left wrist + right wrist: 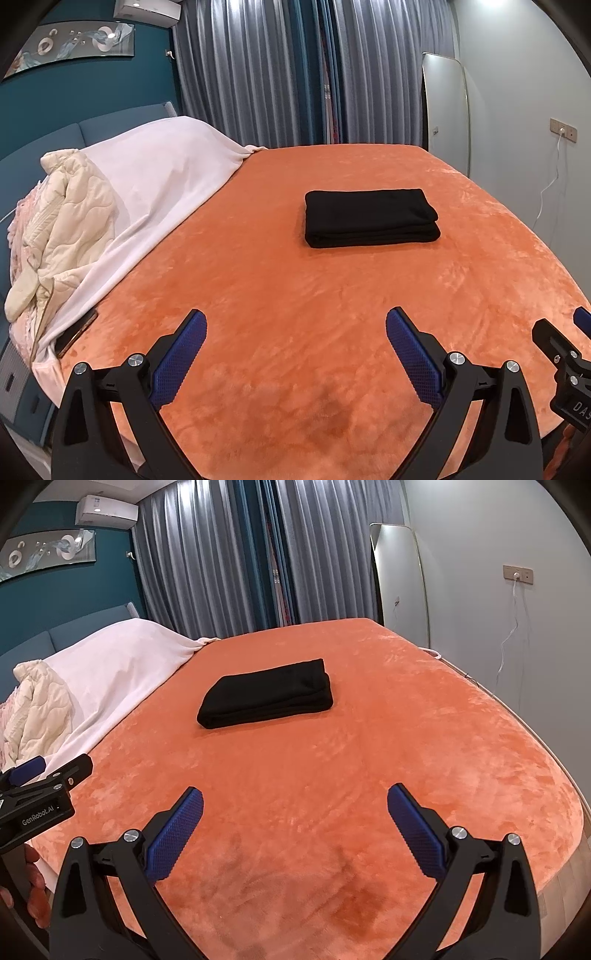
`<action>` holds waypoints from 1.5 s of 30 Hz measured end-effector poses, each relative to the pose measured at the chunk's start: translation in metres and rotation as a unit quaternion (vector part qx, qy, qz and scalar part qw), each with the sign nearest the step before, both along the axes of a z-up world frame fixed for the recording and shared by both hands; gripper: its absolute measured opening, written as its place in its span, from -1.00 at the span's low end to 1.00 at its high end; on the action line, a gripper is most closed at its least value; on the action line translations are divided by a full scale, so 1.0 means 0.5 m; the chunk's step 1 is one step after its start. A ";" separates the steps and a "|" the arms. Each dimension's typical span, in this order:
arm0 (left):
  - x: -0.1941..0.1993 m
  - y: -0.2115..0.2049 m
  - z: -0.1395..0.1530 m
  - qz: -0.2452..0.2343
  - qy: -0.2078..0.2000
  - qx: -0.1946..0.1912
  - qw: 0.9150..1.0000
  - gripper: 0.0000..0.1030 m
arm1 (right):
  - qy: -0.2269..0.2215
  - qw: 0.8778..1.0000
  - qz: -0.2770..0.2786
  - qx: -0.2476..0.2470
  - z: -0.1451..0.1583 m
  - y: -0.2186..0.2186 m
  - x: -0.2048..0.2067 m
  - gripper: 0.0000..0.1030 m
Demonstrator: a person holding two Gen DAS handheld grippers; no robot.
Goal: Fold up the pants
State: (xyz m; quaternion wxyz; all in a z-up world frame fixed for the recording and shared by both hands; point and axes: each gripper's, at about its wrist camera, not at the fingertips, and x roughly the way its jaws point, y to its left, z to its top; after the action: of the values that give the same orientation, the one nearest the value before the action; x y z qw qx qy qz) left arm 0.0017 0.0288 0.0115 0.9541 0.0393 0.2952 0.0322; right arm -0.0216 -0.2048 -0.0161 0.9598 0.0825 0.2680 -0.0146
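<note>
Both pairs of my jaws stand spread wide and grip nothing. My left gripper (295,325) hangs over the near part of the orange blanket (258,295), its blue pads (177,358) well apart with only plush fabric showing between them. My right gripper (295,805) is held the same way, its blue pads (417,834) splayed above the near edge of the bed. The two tools sit side by side: from the left wrist view the other tool's black tip pokes in at the right edge, and from the right wrist view the left one shows at the left edge, with a few fingers (35,890) of my hand below it.

The black pants (371,218) lie well ahead of both grippers, toward the middle of the bed, apart from either tool. They are folded into a compact rectangular stack of several layers, resting flat on the orange blanket, with layered edges showing along the near side.

To the left, a white sheet (159,177) drapes over a mound at the head of the bed, and a cream quilt (70,229) is bunched beside it. Grey curtains (258,74) hang at the far side, and a tall mirror (445,110) leans against the right wall.
</note>
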 end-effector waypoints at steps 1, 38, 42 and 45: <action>-0.002 -0.001 0.001 0.000 0.000 -0.001 1.000 0.87 | -0.001 1.000 -0.001 0.001 0.002 -0.002 -0.002 0.90; 0.123 -0.011 -0.068 -0.012 0.036 0.007 0.999 0.87 | 0.034 0.999 0.000 -0.007 -0.063 -0.003 0.114 0.90; 0.124 -0.013 -0.069 -0.016 0.038 0.007 0.999 0.87 | 0.035 0.999 0.003 -0.008 -0.066 0.000 0.114 0.90; 0.123 -0.016 -0.069 -0.017 0.038 0.011 0.999 0.87 | 0.035 0.999 0.002 -0.006 -0.065 0.003 0.113 0.90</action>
State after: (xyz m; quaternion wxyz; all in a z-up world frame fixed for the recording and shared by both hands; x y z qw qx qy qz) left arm 0.0634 0.0207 -0.0230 0.9420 0.0563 0.3304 0.0178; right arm 0.0347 -0.2035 -0.0486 0.9504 0.0758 0.3011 -0.0167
